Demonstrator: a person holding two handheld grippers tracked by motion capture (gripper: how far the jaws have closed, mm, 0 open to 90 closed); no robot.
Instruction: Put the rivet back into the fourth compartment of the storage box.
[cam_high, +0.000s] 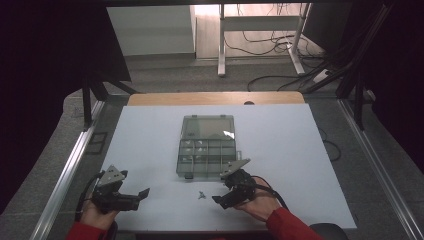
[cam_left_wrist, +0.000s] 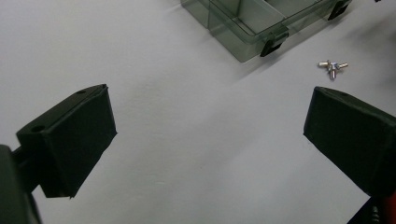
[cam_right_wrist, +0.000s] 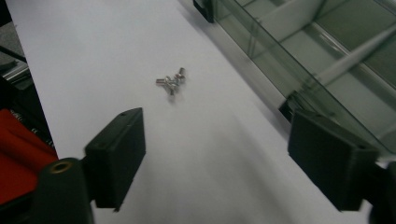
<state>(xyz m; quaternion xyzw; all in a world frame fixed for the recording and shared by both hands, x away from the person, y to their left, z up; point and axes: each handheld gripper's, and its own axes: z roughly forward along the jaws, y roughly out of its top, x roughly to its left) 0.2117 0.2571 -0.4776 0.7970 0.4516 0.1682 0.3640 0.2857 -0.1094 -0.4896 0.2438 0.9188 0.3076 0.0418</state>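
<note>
A: Status of right gripper (cam_right_wrist: 215, 158)?
B: Jaws apart, nothing between them; screws (cam_right_wrist: 171, 81) lie on the white table (cam_right_wrist: 93, 56) ahead, beside the organizer box (cam_right_wrist: 327, 56).
A: High view?
B: Box lid lies open; left gripper (cam_high: 145, 192) jaws spread, empty, left of the screws.

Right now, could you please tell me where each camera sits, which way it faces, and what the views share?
High view: above the person's side, looking forward and down on the table; both hands with left claw and right claw.
Left gripper view: on the left claw, facing the screws and organizer box; open jaws.
Right gripper view: on the right claw, facing the screws; jaws apart, box alongside.
Shared: screws and box.
</note>
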